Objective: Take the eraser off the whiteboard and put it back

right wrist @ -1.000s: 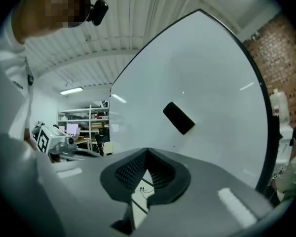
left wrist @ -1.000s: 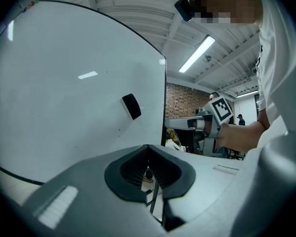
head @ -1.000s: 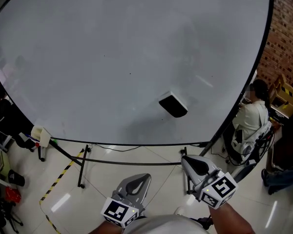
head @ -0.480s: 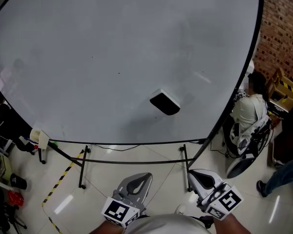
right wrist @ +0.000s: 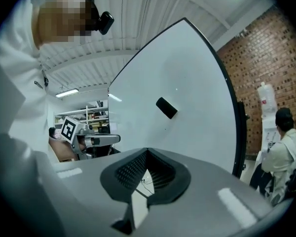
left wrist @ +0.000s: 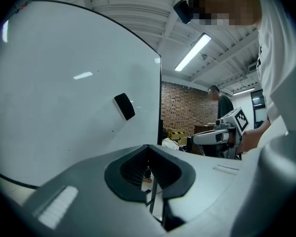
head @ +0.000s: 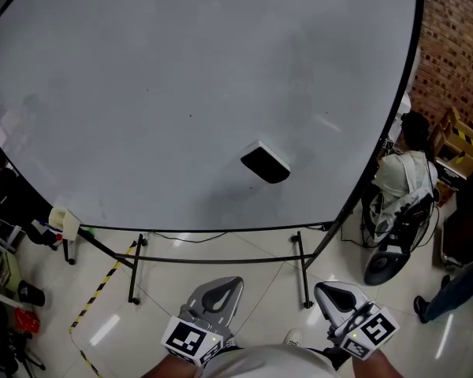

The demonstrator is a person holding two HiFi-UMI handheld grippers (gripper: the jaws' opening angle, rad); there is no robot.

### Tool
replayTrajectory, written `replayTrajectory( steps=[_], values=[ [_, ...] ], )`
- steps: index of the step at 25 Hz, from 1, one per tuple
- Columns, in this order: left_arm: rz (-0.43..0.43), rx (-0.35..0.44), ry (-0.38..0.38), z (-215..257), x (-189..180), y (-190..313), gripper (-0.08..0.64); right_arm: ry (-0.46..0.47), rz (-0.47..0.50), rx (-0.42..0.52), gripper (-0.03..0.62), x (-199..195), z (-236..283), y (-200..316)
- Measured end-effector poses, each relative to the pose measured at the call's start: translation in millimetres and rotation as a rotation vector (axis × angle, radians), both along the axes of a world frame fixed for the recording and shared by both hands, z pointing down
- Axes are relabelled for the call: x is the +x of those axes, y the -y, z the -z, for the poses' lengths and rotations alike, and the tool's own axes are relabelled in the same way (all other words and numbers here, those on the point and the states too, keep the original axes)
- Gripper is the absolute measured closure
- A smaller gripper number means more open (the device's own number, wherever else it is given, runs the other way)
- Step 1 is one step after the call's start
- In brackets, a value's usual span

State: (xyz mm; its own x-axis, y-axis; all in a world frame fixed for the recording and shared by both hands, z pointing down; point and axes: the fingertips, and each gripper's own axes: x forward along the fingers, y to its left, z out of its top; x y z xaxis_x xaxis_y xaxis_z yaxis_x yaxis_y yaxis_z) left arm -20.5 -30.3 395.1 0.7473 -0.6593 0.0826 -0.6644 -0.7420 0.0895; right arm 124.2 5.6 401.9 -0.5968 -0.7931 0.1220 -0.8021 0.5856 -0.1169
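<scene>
A black eraser [head: 266, 164] with a white edge sticks to the lower right part of the big whiteboard [head: 181, 77]. The same eraser [left wrist: 124, 106] shows on the board in the left gripper view, and the eraser [right wrist: 166, 107] hangs there in the right gripper view too. Both grippers are held low, near my body and well back from the board. My left gripper [head: 219, 291] is shut with nothing in it. My right gripper [head: 337, 293] is shut and empty as well. Each gripper sees the other: the right gripper [left wrist: 207, 137] and the left gripper [right wrist: 106, 140].
The board stands on a black frame [head: 221, 260] over a tiled floor with yellow-black tape [head: 94, 294]. A person in white [head: 402, 179] sits at the right by a brick wall [head: 457, 53]. A small white holder [head: 65, 220] hangs at the board's lower left corner.
My right gripper has drawn back and down, away from the board and toward my body. The left gripper has stayed put. The eraser has not moved on the board.
</scene>
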Motion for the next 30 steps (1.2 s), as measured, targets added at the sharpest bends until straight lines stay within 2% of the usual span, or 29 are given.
replayTrajectory(
  steps=[11,30],
  values=[
    [-0.010,-0.007,0.008,-3.3,-3.7,-2.1,0.543,-0.027,-0.004,0.039,0.591,-10.4,5.6,4.4],
    [0.007,-0.003,0.008,-1.6,-8.8,6.4,0.543,-0.065,-0.006,0.026,0.592,-12.1,-2.4,10.8]
  ],
)
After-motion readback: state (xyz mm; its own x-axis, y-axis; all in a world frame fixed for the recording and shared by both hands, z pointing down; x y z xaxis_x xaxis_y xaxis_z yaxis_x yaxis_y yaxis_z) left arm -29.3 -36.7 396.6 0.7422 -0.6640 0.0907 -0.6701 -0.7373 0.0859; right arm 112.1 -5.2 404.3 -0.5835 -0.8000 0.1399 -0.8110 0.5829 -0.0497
